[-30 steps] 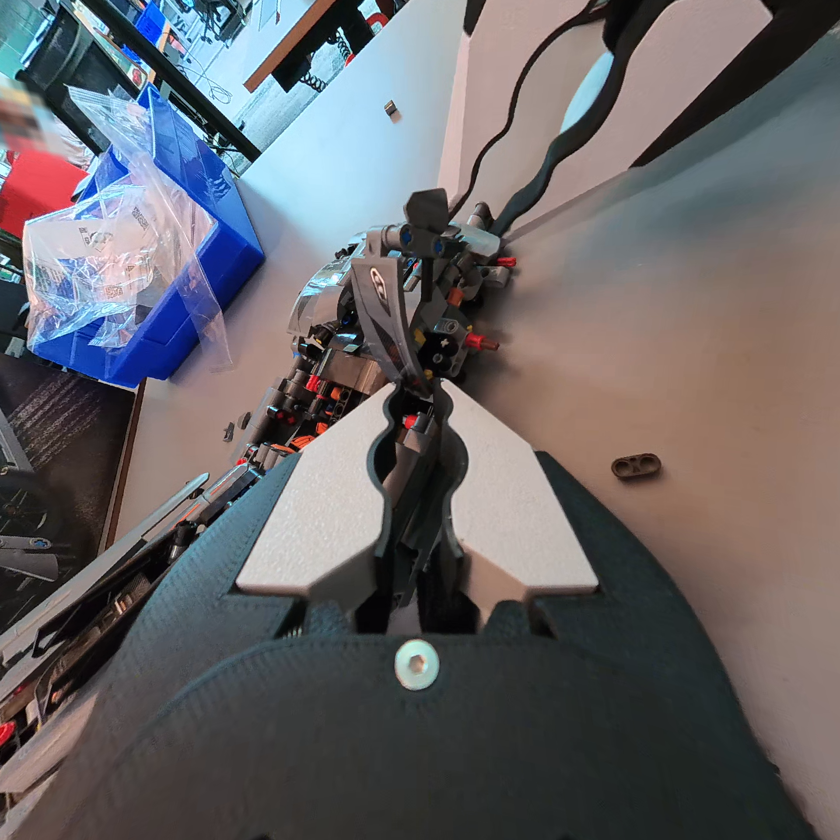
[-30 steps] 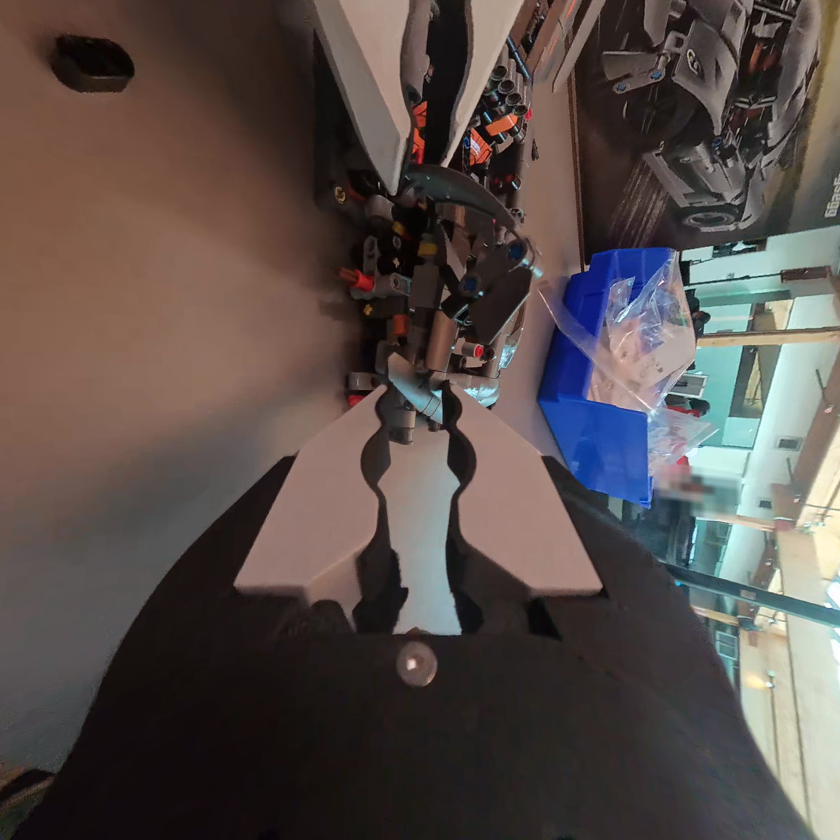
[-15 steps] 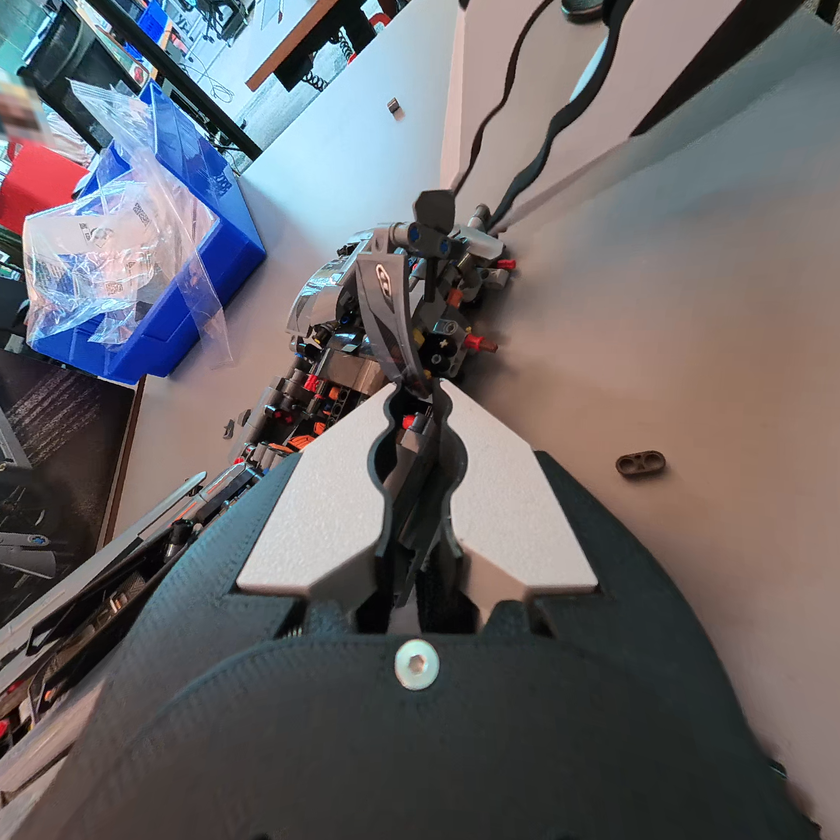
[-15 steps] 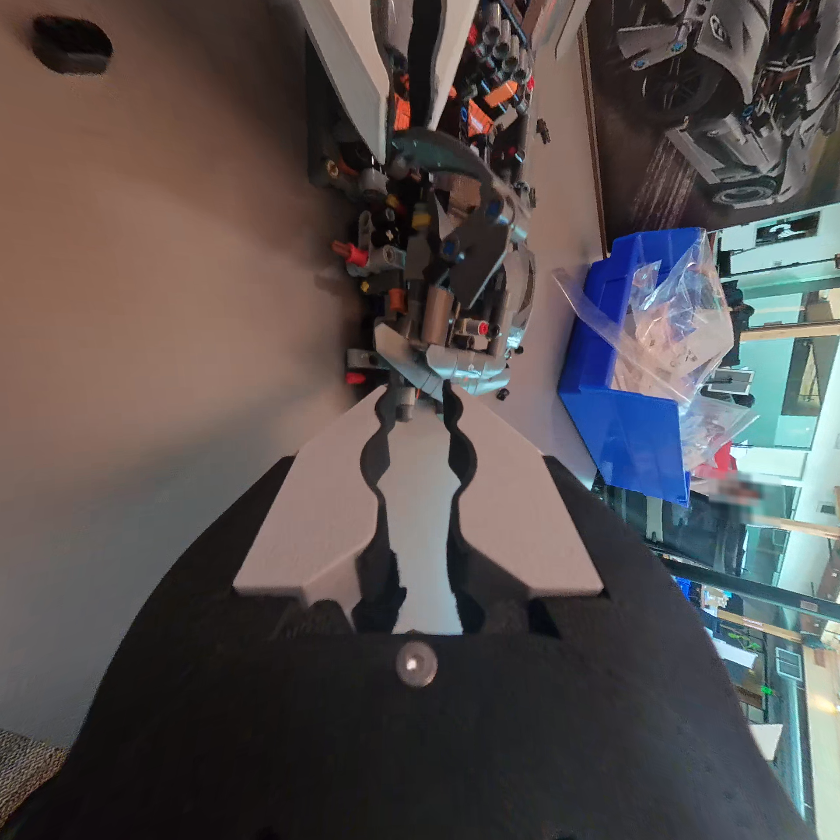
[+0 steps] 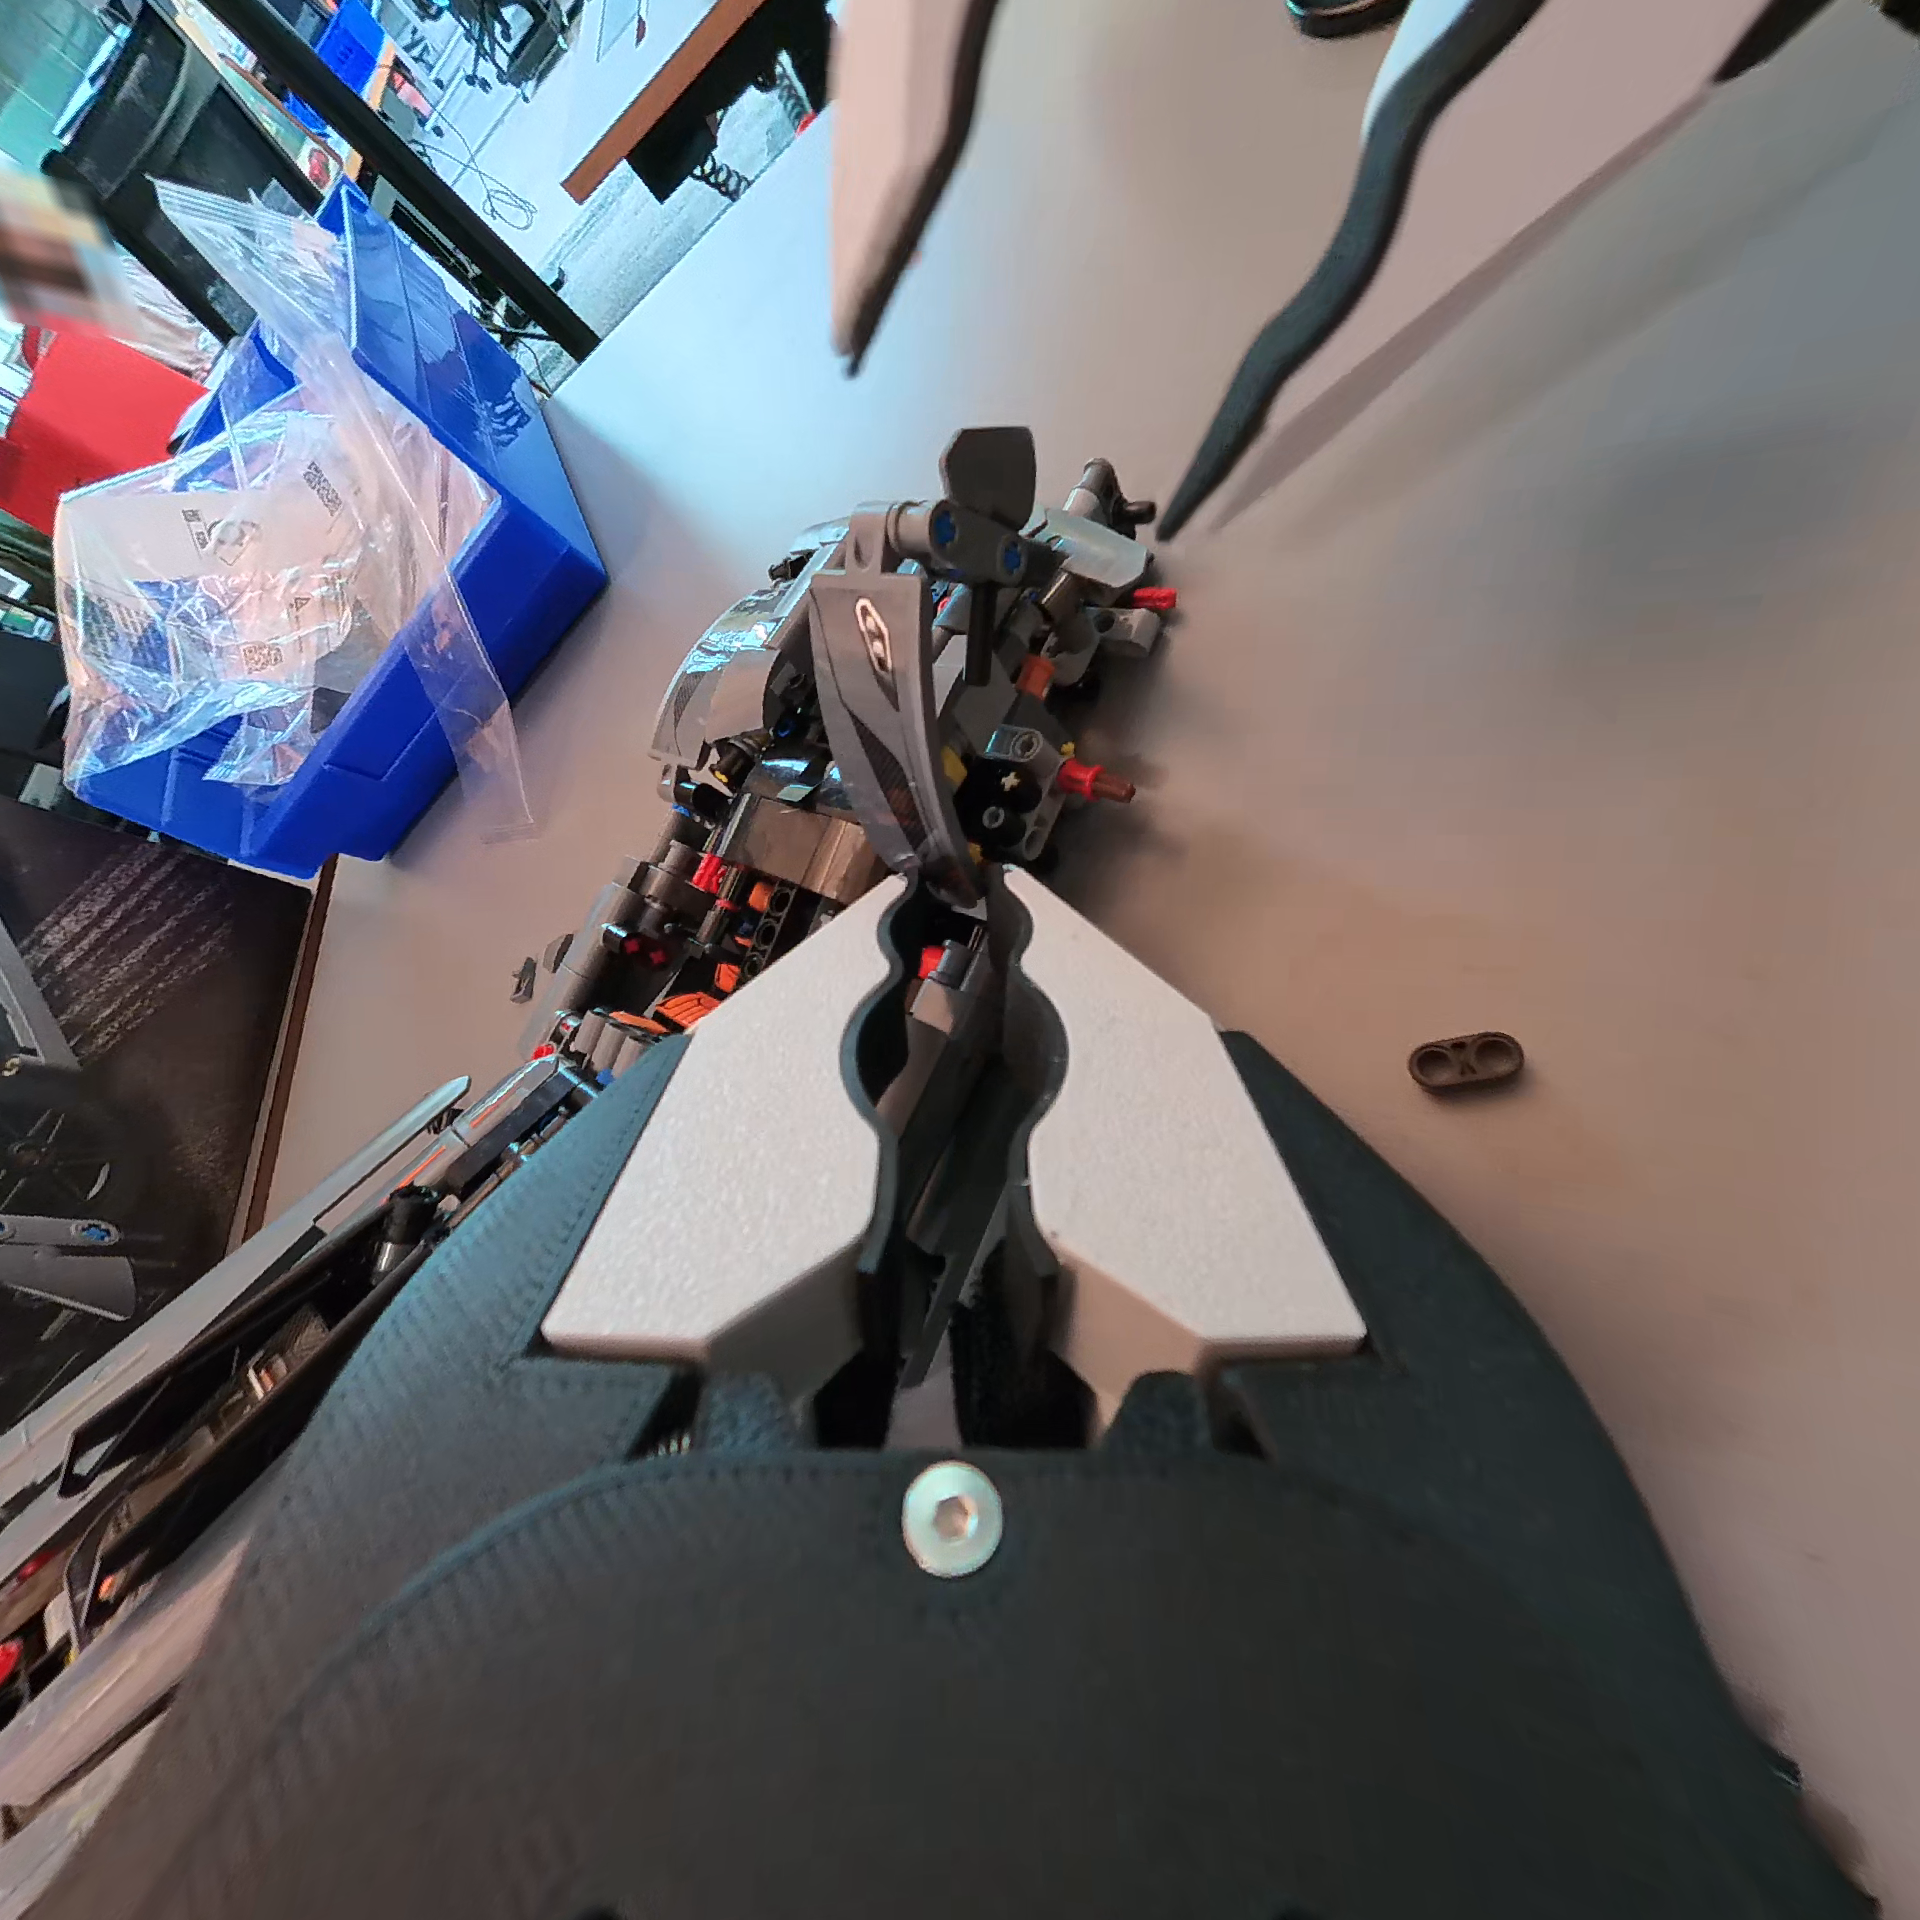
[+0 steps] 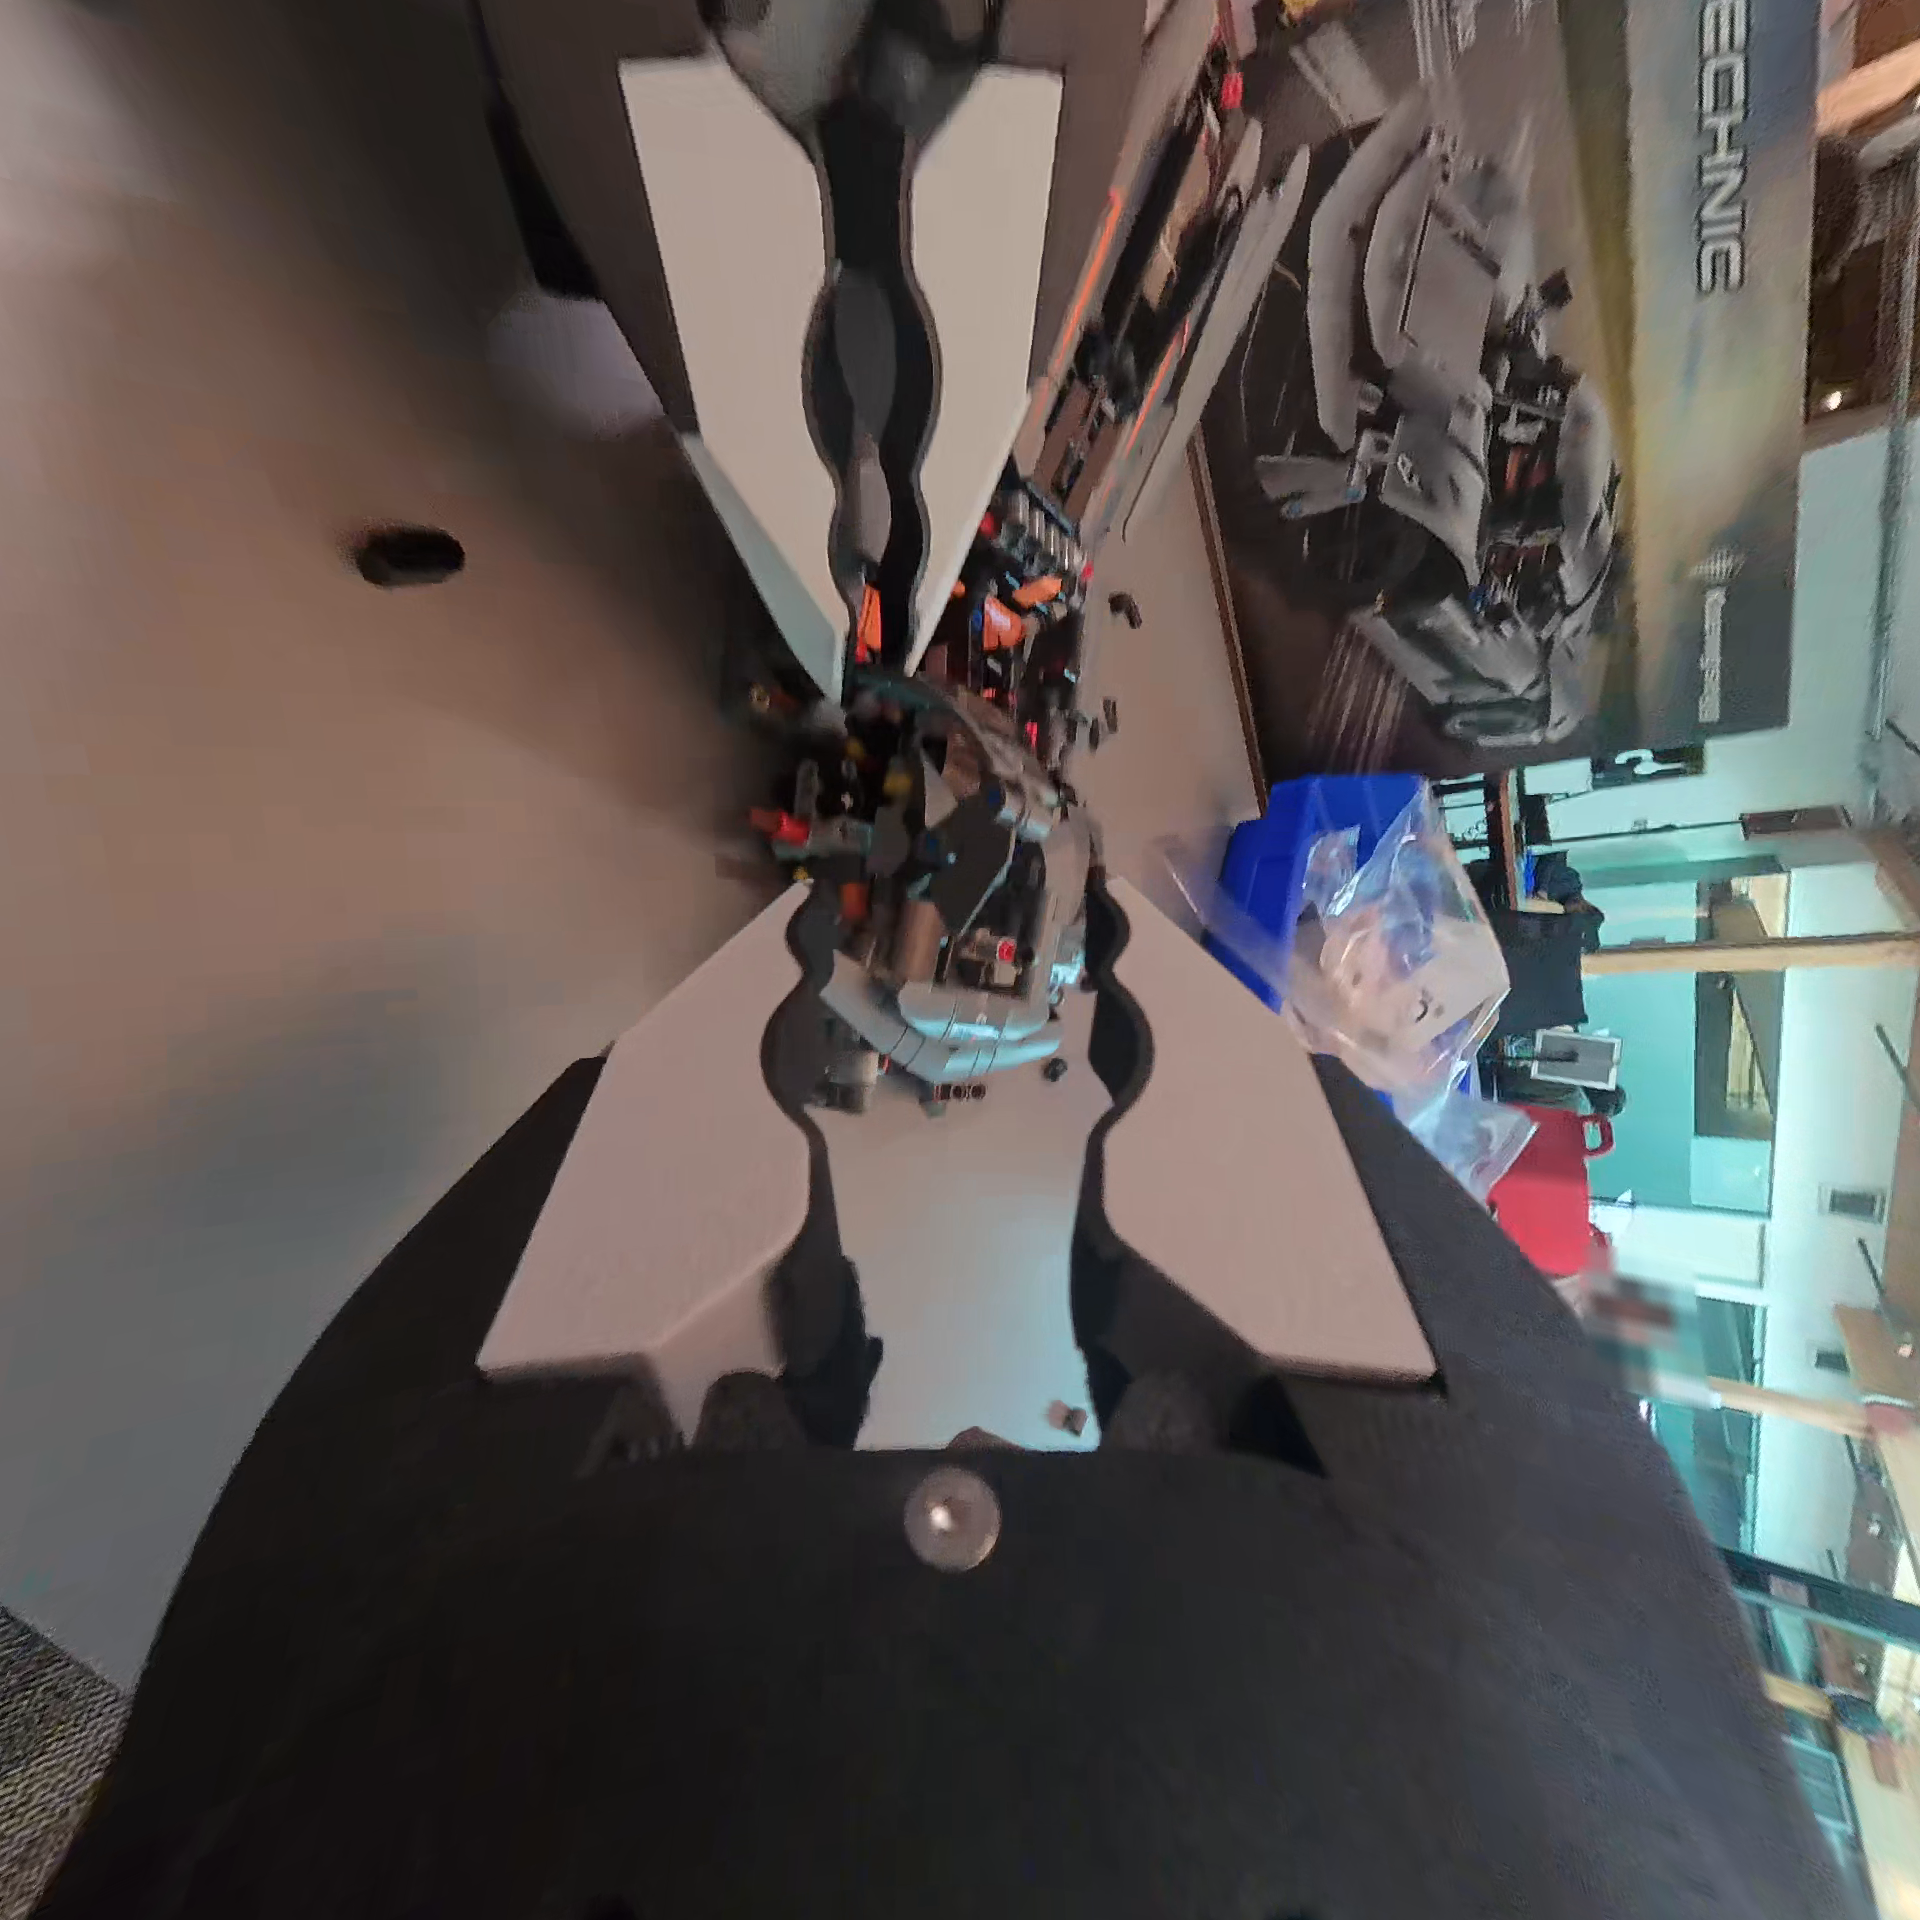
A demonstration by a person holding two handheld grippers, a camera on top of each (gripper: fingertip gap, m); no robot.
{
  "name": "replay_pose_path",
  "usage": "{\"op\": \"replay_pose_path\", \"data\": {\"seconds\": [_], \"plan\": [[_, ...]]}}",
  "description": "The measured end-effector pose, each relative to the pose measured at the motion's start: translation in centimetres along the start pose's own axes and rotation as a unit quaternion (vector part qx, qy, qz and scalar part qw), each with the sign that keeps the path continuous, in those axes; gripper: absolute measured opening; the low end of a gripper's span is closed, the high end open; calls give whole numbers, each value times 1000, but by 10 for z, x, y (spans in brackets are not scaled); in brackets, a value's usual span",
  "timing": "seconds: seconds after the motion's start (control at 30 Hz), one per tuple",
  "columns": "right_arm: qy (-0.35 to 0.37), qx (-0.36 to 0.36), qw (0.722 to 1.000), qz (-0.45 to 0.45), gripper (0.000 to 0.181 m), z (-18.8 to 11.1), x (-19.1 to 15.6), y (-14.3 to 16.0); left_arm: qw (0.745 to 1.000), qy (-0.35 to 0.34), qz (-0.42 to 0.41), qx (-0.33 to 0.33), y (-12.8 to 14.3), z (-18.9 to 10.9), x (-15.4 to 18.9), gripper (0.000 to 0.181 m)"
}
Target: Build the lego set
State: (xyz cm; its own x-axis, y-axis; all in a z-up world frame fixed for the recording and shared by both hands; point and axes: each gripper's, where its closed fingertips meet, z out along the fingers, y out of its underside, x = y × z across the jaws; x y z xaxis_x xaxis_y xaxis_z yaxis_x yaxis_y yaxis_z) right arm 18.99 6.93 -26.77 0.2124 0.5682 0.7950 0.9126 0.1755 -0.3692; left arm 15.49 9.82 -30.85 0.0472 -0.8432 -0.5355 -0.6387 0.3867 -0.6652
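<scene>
Pale grey table, blue bin, glass partitions, wooden beams

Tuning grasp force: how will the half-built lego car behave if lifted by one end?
The lego car looks long and stiff but fragile: its curved panels and protruding red pins could likely pop off. The left gripper, shut on one end, holds it off-centre, so the far end may sag or twist.

Beside the grey table: a blue bin stuffed with crumpled clear plastic bags, a red object behind it, further desks and dangling cables at the back of the room, and a dark printed box lying flat nearby
</scene>
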Motion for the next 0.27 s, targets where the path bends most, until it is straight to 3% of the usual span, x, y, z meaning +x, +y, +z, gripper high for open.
{"op": "replay_pose_path", "data": {"seconds": [0.03, 0.27], "plan": [[-5, -1, 1000, -4, 50, 2, 0, -4, 1000, -1, 1, -1, 0, 0, 0, 9], [-22, -33, 999, 4, 17, 9, 0, 3, 1000, -3, 12, -7, 1, 1, 2, 10]]}}
